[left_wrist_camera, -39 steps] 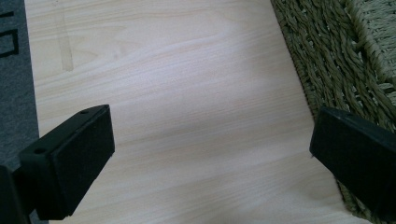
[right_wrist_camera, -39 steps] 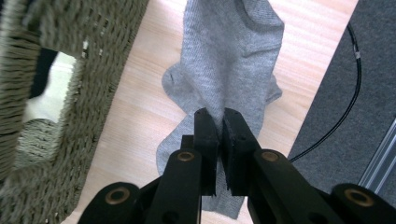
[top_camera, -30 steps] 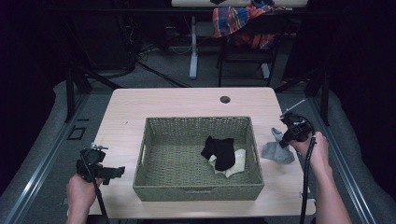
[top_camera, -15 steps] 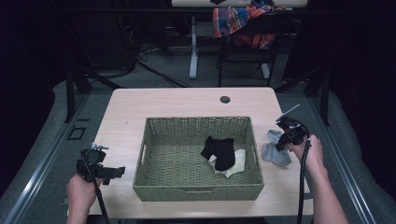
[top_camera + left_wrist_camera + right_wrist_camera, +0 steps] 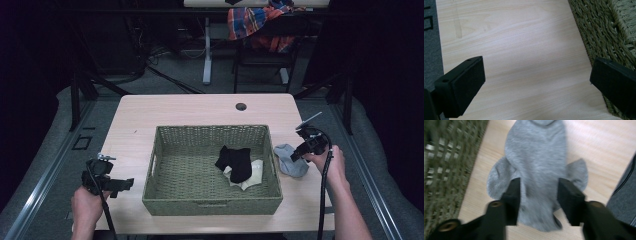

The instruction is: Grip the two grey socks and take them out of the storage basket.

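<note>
since the earlier frame the right gripper (image 5: 298,151), at frame right, has just been spreading its jaws astride the grey sock (image 5: 537,165), which lies on the tabletop (image 5: 190,110) beside the basket (image 5: 210,202), while the left gripper (image 5: 117,184) stays spread.

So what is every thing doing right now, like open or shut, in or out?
Grey sock: flat on the table, outside the basket, between the right fingers.
Right gripper: open, fingers just spread, astride the sock.
Left gripper: open, nothing between its fingers.
Basket: upright, holding socks.
Black sock: in the basket, on the white sock.
White sock: in the basket, mostly covered.
</note>
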### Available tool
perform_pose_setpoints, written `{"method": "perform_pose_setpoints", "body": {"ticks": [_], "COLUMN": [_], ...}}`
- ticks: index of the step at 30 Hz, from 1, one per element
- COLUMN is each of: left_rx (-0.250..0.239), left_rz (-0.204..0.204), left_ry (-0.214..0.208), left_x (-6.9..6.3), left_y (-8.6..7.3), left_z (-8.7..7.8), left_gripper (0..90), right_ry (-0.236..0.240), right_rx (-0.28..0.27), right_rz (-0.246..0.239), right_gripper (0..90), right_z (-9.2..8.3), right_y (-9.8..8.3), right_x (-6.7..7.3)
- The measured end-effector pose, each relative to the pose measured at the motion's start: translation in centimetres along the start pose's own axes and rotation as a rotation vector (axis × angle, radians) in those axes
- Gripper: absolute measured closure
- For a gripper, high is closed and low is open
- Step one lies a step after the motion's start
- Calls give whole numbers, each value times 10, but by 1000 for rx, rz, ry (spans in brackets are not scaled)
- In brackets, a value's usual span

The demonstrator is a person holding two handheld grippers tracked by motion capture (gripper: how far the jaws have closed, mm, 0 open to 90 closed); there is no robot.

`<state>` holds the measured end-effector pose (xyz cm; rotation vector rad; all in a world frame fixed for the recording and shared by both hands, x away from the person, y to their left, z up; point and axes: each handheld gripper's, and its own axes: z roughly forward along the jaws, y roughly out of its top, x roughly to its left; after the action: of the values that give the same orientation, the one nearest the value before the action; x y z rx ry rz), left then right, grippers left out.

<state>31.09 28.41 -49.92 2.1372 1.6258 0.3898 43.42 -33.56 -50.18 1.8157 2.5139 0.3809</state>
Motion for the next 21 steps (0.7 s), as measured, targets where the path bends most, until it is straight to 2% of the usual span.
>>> {"method": "perform_pose_setpoints", "body": {"ticks": [2, 3, 5, 8, 9, 11, 13, 15, 19, 21], "left_rx": [0, -2, -2, -1, -1, -1, -2, -3, -5, -10], "left_rz": [1, 0, 0, -1, 0, 0, 0, 0, 3, 2], "left_ry": [0, 0, 0, -2, -2, -3, -3, -3, -1, 0], "left_x": [0, 0, 0, 0, 0, 0, 0, 0, -1, -1], "left_y": [0, 0, 0, 0, 0, 0, 0, 0, 0, 0], "left_z": [0, 0, 0, 0, 0, 0, -1, -1, -1, -1], "left_gripper": [1, 1, 1, 1, 0, 0, 0, 1, 1, 1], "right_ry": [5, -4, -4, 5, 1, 12, 24, 42, 35, 16], "right_rx": [9, -22, -31, -89, -81, -84, -91, -86, -91, -101], "right_rz": [-19, -18, -32, -30, -47, -47, -52, -80, -113, -138], "right_gripper": [489, 417, 400, 285, 255, 186, 170, 145, 143, 143], "right_z": [-4, -13, -18, -35, -41, -47, -51, -62, -73, -84], "right_y": [1, -1, -1, -5, -5, -6, -7, -7, -8, -10], "right_x": [-1, 1, 2, 6, 6, 8, 10, 16, 24, 35]}}
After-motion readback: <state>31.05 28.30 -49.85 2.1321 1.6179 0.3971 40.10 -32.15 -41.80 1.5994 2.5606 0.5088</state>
